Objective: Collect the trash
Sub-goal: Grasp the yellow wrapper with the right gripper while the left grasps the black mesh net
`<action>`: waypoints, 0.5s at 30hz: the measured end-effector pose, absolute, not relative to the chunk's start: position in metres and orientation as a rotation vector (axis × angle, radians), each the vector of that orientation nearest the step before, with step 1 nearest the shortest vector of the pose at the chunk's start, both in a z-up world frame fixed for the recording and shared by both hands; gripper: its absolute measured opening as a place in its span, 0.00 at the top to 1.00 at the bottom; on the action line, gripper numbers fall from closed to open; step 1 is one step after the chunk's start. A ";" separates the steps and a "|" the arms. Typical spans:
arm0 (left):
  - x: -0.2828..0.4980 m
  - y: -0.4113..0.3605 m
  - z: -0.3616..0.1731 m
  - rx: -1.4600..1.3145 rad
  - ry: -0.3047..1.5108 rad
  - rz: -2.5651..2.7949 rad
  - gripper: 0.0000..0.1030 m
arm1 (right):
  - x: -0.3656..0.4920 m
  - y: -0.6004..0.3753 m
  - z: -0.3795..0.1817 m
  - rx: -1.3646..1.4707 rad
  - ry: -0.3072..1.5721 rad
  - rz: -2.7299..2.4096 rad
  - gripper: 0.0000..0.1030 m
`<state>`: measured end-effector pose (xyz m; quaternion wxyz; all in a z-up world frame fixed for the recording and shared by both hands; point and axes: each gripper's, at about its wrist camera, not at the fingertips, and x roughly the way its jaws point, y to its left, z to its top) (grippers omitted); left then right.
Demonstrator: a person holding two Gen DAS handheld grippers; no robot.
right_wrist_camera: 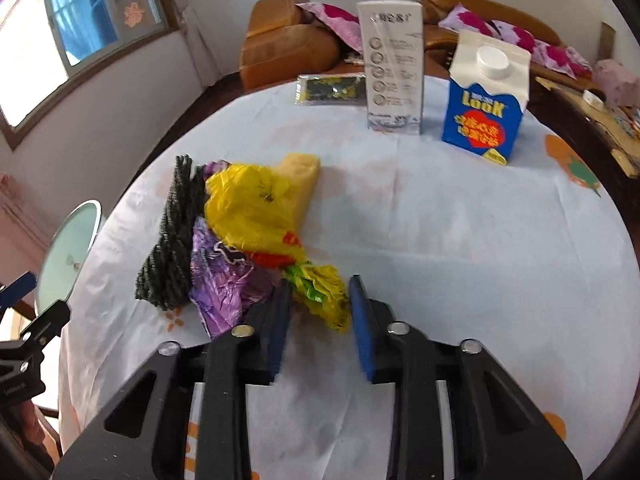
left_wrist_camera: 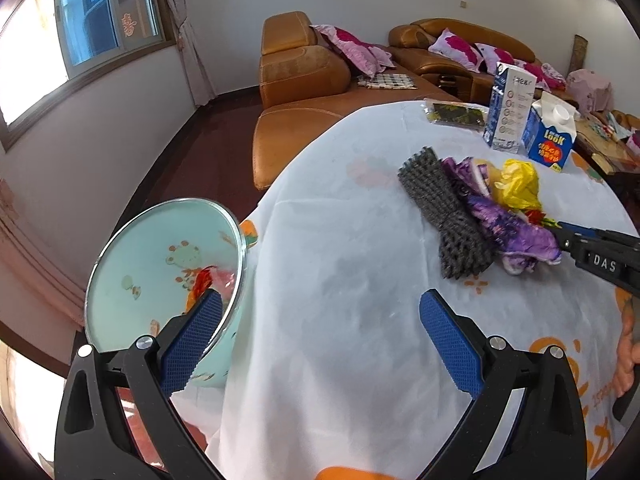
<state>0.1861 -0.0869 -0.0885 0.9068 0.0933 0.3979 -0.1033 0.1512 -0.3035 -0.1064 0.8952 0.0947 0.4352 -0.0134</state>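
Crumpled yellow bag (right_wrist_camera: 256, 208) lies on the white tablecloth (right_wrist_camera: 440, 240), in a heap with a purple wrapper (right_wrist_camera: 224, 280) and a grey mesh sponge (right_wrist_camera: 172, 240) touching at its left. Right gripper (right_wrist_camera: 320, 300): its blue pads flank the bag's near twisted end; whether they press on it cannot be told. Left gripper (left_wrist_camera: 320, 312): jaws spread wide, its left finger over the rim of a pale green bin (left_wrist_camera: 160, 264) beside the table edge. Behind stand a blue carton (right_wrist_camera: 484, 112) and a tall white carton (right_wrist_camera: 394, 68).

Yellow bag (right_wrist_camera: 248, 208), purple wrapper (right_wrist_camera: 224, 280), grey mesh pad (right_wrist_camera: 172, 240), blue/white carton (right_wrist_camera: 484, 108), mint bin (left_wrist_camera: 160, 264) w/ cartoon print.
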 end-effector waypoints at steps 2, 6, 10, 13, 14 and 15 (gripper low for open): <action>0.189 -0.093 -0.089 0.186 0.819 -0.227 0.06 | 0.146 -0.306 -0.101 0.205 0.877 -0.031 0.82; 0.197 -0.112 -0.089 0.175 0.816 -0.264 0.07 | 0.126 -0.325 -0.084 0.280 0.800 -0.083 0.81; 0.208 -0.138 -0.092 0.175 0.807 -0.290 0.08 | 0.100 -0.348 -0.071 0.324 0.734 -0.160 0.81; 0.220 -0.156 -0.099 0.170 0.834 -0.305 0.18 | 0.087 -0.359 -0.071 0.339 0.722 -0.202 0.81; 0.224 -0.162 -0.102 0.162 0.854 -0.313 0.20 | 0.085 -0.361 -0.072 0.340 0.722 -0.209 0.81; 0.227 -0.165 -0.105 0.156 0.869 -0.318 0.23 | 0.083 -0.363 -0.074 0.342 0.724 -0.218 0.81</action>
